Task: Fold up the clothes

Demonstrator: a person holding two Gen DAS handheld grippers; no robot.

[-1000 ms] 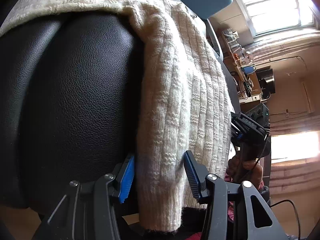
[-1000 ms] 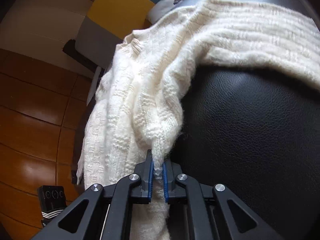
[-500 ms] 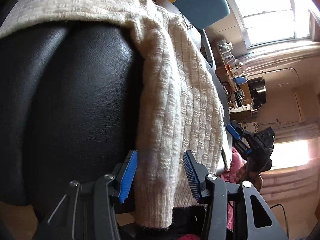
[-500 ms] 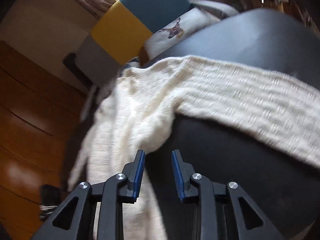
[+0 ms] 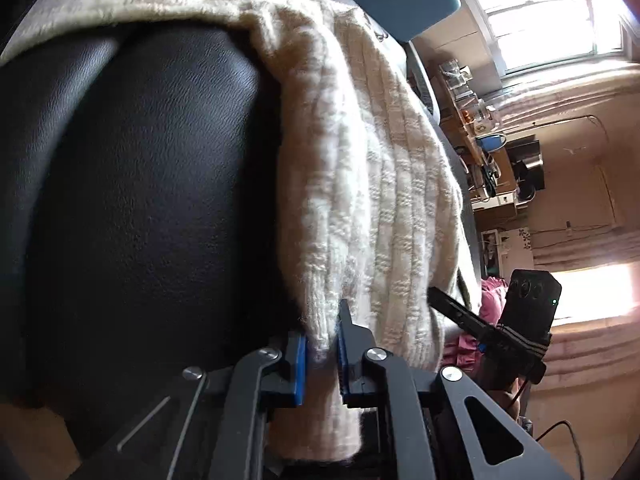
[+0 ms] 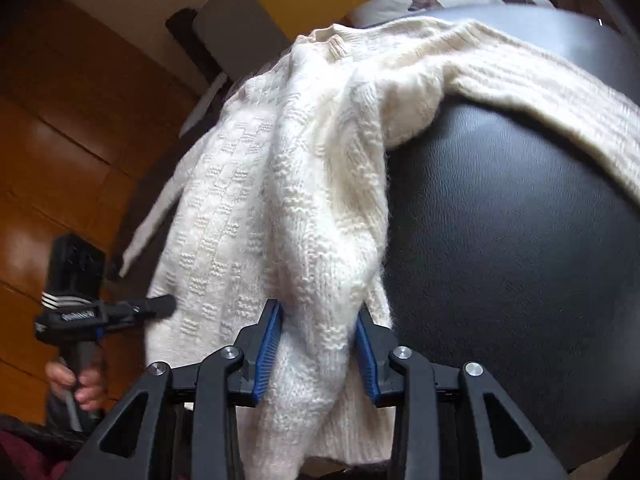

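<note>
Cream knit sweater [image 5: 360, 184], soft and stretchy, is draping over the black leather chair [image 5: 140, 200]; left tongs [image 5: 321, 354] are pinching its near edge, having just closed, while right tongs [image 6: 316, 350] are straddling a thick fold, spread.

Cream textured-knit sweater [image 6: 280, 184]; black leather seat [image 6: 520, 240]; blue gripper pads [image 6: 269, 340].

Daylight is admitted through a blown-out window [image 5: 552, 12] at upper right of the left view; glare is thrown on the wooden floor [image 6: 52, 152]. Edges are bent, corners vignetted, slight blur seen.
</note>
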